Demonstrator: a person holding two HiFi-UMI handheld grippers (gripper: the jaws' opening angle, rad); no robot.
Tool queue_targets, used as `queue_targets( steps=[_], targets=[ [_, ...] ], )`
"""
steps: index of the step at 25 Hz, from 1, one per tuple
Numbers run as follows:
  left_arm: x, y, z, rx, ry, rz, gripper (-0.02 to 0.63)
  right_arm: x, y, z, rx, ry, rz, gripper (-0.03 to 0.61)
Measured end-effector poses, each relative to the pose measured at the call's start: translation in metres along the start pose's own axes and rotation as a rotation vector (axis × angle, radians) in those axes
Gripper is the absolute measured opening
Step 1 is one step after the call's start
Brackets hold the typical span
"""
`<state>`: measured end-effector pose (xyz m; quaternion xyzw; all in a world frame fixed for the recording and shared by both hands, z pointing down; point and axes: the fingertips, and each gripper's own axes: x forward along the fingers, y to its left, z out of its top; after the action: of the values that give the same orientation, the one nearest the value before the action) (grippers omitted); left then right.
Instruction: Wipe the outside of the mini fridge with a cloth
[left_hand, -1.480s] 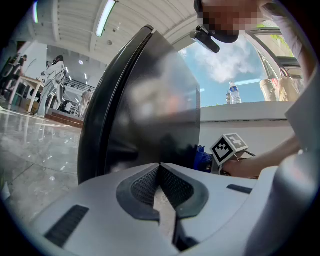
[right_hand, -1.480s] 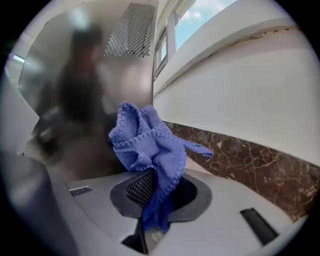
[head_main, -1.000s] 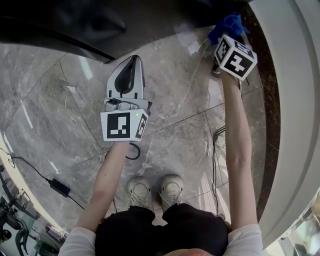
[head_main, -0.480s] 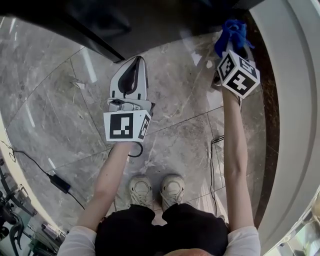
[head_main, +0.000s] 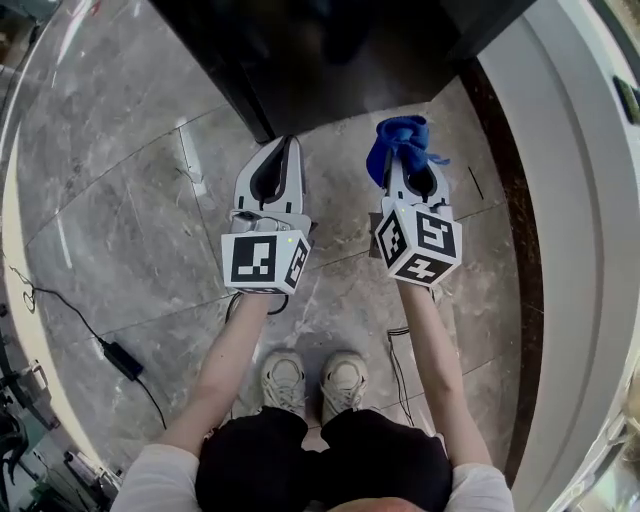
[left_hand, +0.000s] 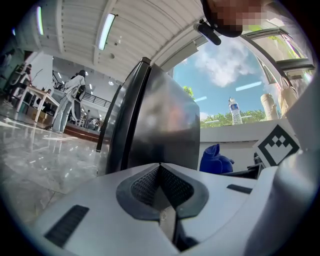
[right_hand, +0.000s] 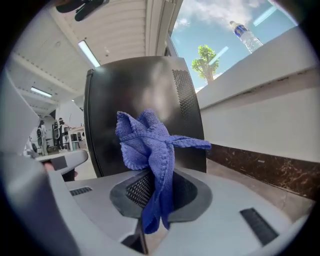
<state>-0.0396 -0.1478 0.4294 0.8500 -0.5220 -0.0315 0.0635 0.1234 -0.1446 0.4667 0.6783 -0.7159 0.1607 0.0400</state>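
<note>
Before the dark mini fridge (head_main: 330, 60), right hand-held gripper (head_main: 408, 160) pinches a bunched blue cloth (head_main: 398, 135); left hand-held gripper (head_main: 283, 145) clenched, empty.

Grey marble floor (head_main: 110, 210) fills the head view's left and centre, with a black power adapter (head_main: 118, 360) on its cable at lower left. A white curved wall (head_main: 585, 260) with dark brown skirting (head_main: 524, 230) runs down the right.
</note>
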Motion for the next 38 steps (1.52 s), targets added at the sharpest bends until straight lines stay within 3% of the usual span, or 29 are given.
queue_targets(
  steps=[10,16,22,24,26,29,34,38],
  targets=[
    [-0.036,-0.014,0.058,0.022,-0.023,-0.013,0.005,-0.048,0.071,0.046,-0.023,-0.068,0.129,0.084],
    [-0.041,-0.018,0.097,-0.013,-0.038,-0.045,0.005,-0.064,0.098,0.076,-0.015,-0.075,0.203,0.084],
    [-0.021,-0.016,0.156,0.087,-0.058,-0.023,0.005,-0.058,0.103,0.138,-0.080,-0.073,0.204,0.084],
    [-0.014,-0.011,0.187,0.071,-0.039,0.014,0.005,-0.054,0.104,0.172,-0.074,-0.044,0.196,0.084],
    [-0.012,-0.012,0.231,0.041,-0.020,0.040,0.005,-0.061,0.109,0.218,-0.062,-0.015,0.183,0.084],
    [-0.018,-0.022,0.325,0.009,-0.009,0.057,0.005,-0.088,0.127,0.305,-0.044,0.009,0.159,0.084],
    [-0.037,-0.053,0.524,-0.031,-0.005,0.057,0.005,-0.159,0.174,0.481,-0.006,0.032,0.161,0.084],
    [-0.070,-0.081,0.693,-0.001,-0.028,0.039,0.005,-0.232,0.230,0.637,-0.024,-0.035,0.200,0.084]
  ],
)
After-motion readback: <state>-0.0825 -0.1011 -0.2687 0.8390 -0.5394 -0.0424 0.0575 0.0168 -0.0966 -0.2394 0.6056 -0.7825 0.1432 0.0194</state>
